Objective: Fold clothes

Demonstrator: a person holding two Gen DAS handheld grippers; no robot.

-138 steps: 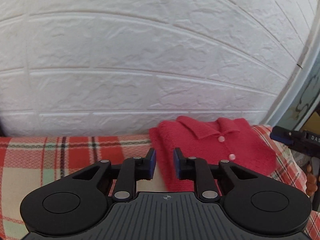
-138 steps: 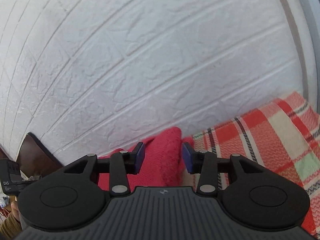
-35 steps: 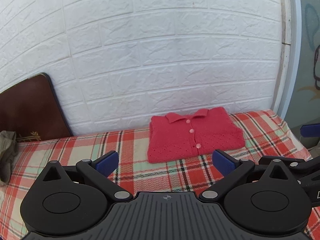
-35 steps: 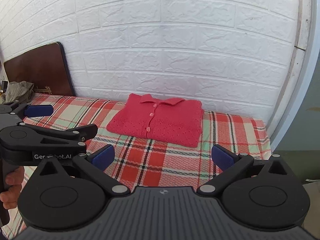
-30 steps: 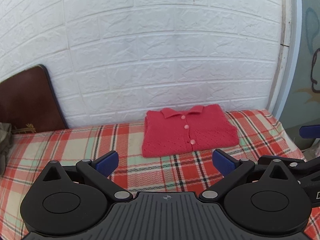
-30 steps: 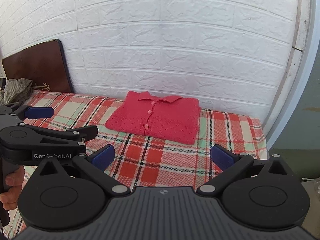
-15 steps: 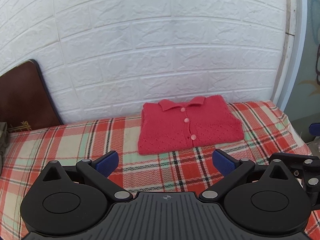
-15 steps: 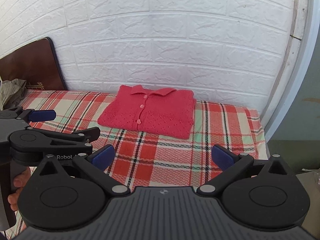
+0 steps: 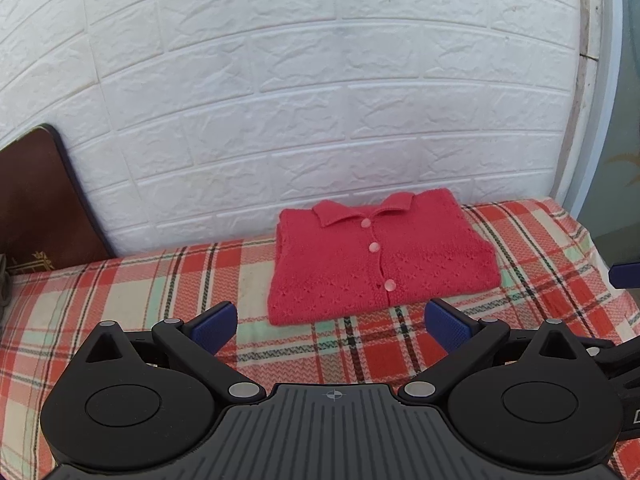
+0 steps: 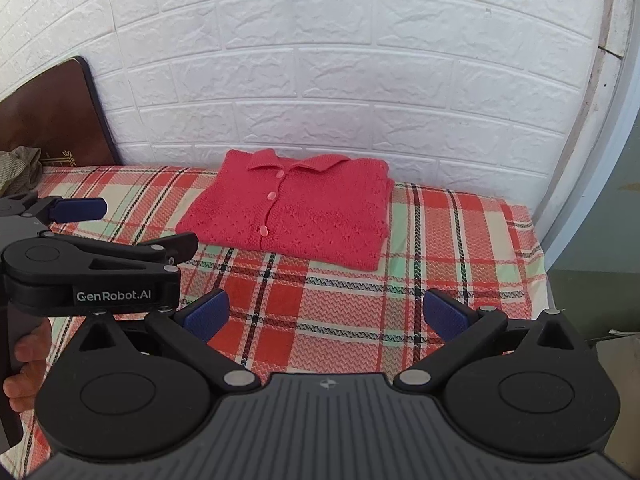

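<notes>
A red knitted cardigan (image 9: pixel 380 260) (image 10: pixel 296 216) lies folded flat, collar toward the wall, pale buttons up, on the plaid cloth (image 9: pixel 140 300) (image 10: pixel 440 280). My left gripper (image 9: pixel 330 326) hangs open a short way in front of it, nothing between its blue pads. The right gripper (image 10: pixel 326 314) is open too, back from the cardigan's near edge and empty. In the right wrist view the left gripper (image 10: pixel 120 232) shows from the side at the left, held by a hand (image 10: pixel 24 364).
A white brick wall (image 9: pixel 320 100) backs the surface. A dark brown board (image 9: pixel 36 208) (image 10: pixel 52 112) leans against the wall at the left, with a crumpled olive cloth (image 10: pixel 18 170) beside it. The plaid surface ends at the right by a pale frame (image 10: pixel 592 140).
Both grippers, earlier nearly shut around the cardigan's sides, have opened wide and pulled back. Over the last second they crept slightly closer; the cardigan has not moved.
</notes>
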